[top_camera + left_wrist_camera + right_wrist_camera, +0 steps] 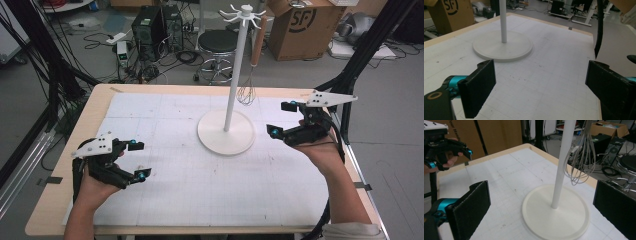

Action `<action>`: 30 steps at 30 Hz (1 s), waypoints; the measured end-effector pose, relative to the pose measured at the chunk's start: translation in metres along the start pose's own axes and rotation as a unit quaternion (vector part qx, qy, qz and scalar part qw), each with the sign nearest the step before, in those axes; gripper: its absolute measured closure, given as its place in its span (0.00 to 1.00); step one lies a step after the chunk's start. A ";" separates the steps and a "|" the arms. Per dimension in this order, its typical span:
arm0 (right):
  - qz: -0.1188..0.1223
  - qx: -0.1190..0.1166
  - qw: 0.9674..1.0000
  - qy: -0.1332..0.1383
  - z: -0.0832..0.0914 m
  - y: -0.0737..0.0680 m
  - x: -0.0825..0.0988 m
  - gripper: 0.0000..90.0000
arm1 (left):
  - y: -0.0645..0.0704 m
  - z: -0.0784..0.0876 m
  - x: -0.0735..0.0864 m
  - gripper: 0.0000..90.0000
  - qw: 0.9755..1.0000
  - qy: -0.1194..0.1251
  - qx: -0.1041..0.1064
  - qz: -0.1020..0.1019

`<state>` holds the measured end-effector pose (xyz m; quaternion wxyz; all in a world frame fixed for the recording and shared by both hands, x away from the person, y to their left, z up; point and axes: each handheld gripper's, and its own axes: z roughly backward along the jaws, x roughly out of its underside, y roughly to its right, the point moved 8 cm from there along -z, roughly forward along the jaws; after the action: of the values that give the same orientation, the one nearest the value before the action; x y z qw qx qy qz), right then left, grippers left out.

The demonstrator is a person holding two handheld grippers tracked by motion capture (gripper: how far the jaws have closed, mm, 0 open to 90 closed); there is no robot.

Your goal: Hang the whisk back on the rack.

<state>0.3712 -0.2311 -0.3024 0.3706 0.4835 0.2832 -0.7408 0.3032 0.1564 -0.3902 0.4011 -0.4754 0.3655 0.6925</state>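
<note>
left gripper (138, 160): black, teal knobs, grey triangular plate | right gripper (281, 119): same | black cables

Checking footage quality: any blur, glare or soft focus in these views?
High view: even light, no glare, whisk wires faint. Left gripper view: sharp stand, near jaws soft. Right gripper view: whisk slightly blurred, jaws soft.

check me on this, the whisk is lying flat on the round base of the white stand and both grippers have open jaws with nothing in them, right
Not quite. The whisk hangs from a hook at the top of the white stand, clear of its round base, as the high view shows. The rest holds: the left gripper and right gripper have open, empty jaws.
</note>
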 end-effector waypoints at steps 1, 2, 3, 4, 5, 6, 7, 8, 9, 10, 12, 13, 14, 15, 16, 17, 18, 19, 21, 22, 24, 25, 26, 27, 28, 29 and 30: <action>0.001 0.001 1.000 0.002 0.000 -0.001 0.003 0.00 | 0.000 0.000 0.000 0.11 1.000 0.001 0.001 0.002; 0.004 0.003 1.000 0.000 0.001 -0.002 0.007 0.00 | 0.000 0.000 0.000 0.11 1.000 0.001 0.001 0.002; 0.004 0.005 1.000 -0.003 0.001 -0.004 0.010 0.00 | 0.000 0.000 0.000 0.11 1.000 -0.001 0.001 0.000; 0.009 0.007 1.000 -0.006 0.001 -0.005 0.014 0.00 | 0.000 -0.001 0.001 0.11 1.000 0.000 0.000 0.001; 0.011 0.007 1.000 -0.010 0.001 -0.007 0.017 0.00 | 0.000 -0.001 0.001 0.11 1.000 -0.001 0.001 0.002; 0.013 0.008 1.000 -0.013 0.001 -0.009 0.022 0.00 | 0.000 -0.002 0.001 0.11 1.000 -0.002 0.000 0.003; 0.016 0.007 1.000 -0.015 0.001 -0.010 0.026 0.00 | 0.000 -0.002 0.002 0.11 1.000 -0.004 0.001 0.002; 0.017 0.008 1.000 -0.021 0.001 -0.012 0.030 0.00 | 0.000 -0.002 0.002 0.11 1.000 -0.004 0.001 0.002; 0.021 0.011 0.999 -0.023 0.001 -0.013 0.034 0.00 | 0.000 -0.003 0.003 0.11 1.000 -0.006 0.001 0.004; 0.022 0.012 0.999 -0.027 0.002 -0.014 0.039 0.00 | 0.000 -0.003 0.003 0.11 1.000 -0.006 -0.001 0.004; 0.019 0.011 0.999 -0.030 0.003 -0.015 0.048 0.00 | -0.001 -0.003 0.003 0.11 1.000 -0.007 -0.002 0.004; 0.016 0.012 0.999 -0.031 0.004 -0.014 0.053 0.00 | -0.001 -0.003 0.004 0.11 1.000 -0.009 -0.002 0.000; 0.013 0.014 0.999 -0.033 0.005 -0.014 0.059 0.00 | -0.001 -0.003 0.003 0.11 1.000 -0.008 -0.002 0.003; 0.010 0.013 0.999 -0.034 0.006 -0.014 0.064 0.00 | -0.002 -0.002 0.003 0.11 1.000 -0.007 -0.005 0.003; 0.008 0.015 0.999 -0.035 0.007 -0.014 0.069 0.00 | -0.002 -0.003 0.003 0.11 1.000 -0.006 -0.005 0.003; 0.005 0.015 0.999 -0.040 0.008 -0.015 0.074 0.00 | -0.002 -0.003 0.004 0.11 1.000 -0.007 -0.005 0.002; 0.003 0.013 0.999 -0.041 0.009 -0.015 0.079 0.00 | -0.002 -0.003 0.004 0.11 1.000 -0.007 -0.005 0.002; -0.002 0.014 0.999 -0.040 0.010 -0.016 0.084 0.00 | -0.003 -0.003 0.005 0.11 1.000 -0.009 -0.006 0.002; -0.009 0.019 0.999 -0.049 0.010 -0.017 0.095 0.00 | -0.003 -0.005 0.006 0.10 1.000 -0.012 -0.006 0.003; -0.010 0.025 0.998 -0.052 0.011 -0.017 0.101 0.00 | -0.003 -0.005 0.007 0.10 1.000 -0.013 -0.007 0.002; -0.016 0.022 0.998 -0.052 0.009 -0.019 0.113 0.00 | -0.003 -0.006 0.008 0.10 1.000 -0.016 -0.009 0.003; -0.020 0.021 0.998 -0.050 0.009 -0.020 0.119 0.00 | -0.003 -0.006 0.008 0.10 1.000 -0.015 -0.009 0.005; -0.021 0.019 0.998 -0.054 0.007 -0.020 0.124 0.00 | -0.003 -0.006 0.009 0.10 1.000 -0.016 -0.010 0.005; -0.029 0.018 0.997 -0.074 0.005 -0.019 0.130 0.00 | -0.003 -0.006 0.009 0.09 1.000 -0.016 -0.009 0.005; -0.027 0.028 0.995 -0.087 0.006 -0.017 0.134 0.00 | -0.003 -0.007 0.009 0.09 1.000 -0.017 -0.011 0.004; -0.027 0.035 0.995 -0.084 0.008 -0.016 0.135 0.00 | -0.003 -0.007 0.009 0.09 1.000 -0.018 -0.012 0.003; -0.030 0.033 0.996 -0.077 0.010 -0.016 0.134 0.00 | -0.003 -0.007 0.009 0.09 1.000 -0.017 -0.011 0.004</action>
<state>0.3183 -0.2666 -0.4222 0.3531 0.4285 0.2434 -0.7953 0.3060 0.1530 -0.4012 0.3989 -0.4664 0.3527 0.7064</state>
